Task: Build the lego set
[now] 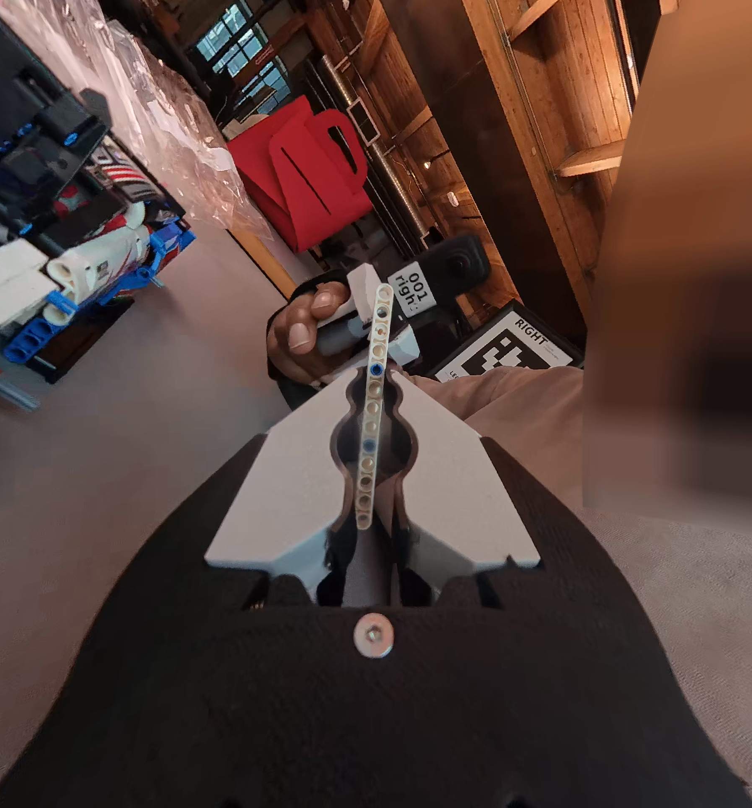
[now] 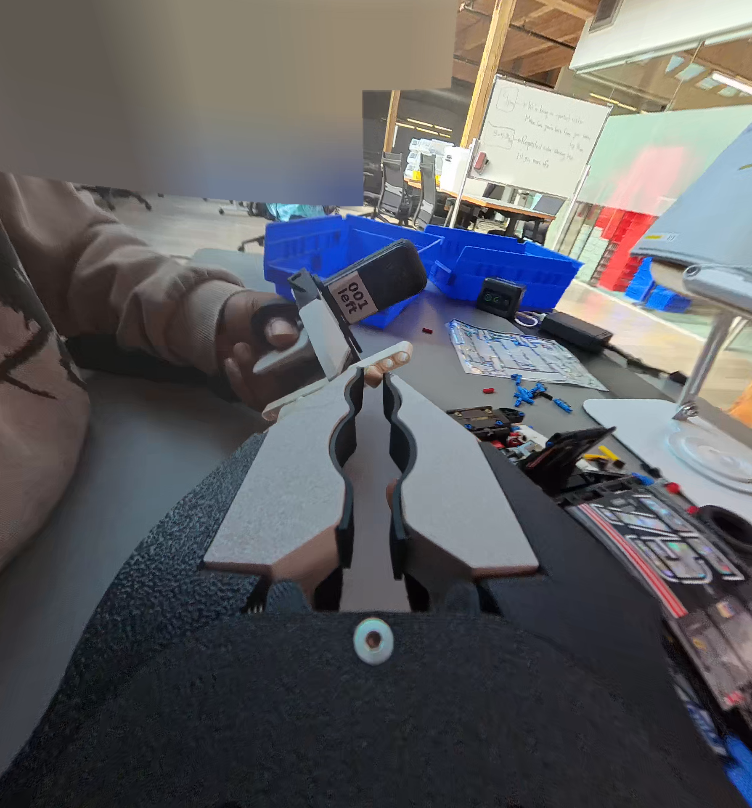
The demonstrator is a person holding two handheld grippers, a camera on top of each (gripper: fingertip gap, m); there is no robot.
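Observation:
My left gripper [image 1: 376, 371] is shut on a long white holed beam [image 1: 376, 393] with two blue pins in it. The beam sticks out past the fingertips. In the right wrist view the same beam [image 2: 389, 359] lies crosswise just beyond the tips of my right gripper [image 2: 372, 377], whose jaws stand a narrow gap apart with nothing between them. The left gripper [image 2: 322, 336] shows there in a person's hand. The partly built model shows as white, blue and black at the left [image 1: 81, 262] and as black stickered panels at the right [image 2: 636, 524].
Loose blue pins [image 2: 531, 391] and an instruction sheet [image 2: 518, 354] lie on the grey table [image 2: 147, 459]. Blue bins [image 2: 496, 262] stand at the back. A monitor stand base [image 2: 627, 419] and a black tyre [image 2: 732, 533] are at the right. Clear plastic bags [image 1: 169, 131] lie behind the model.

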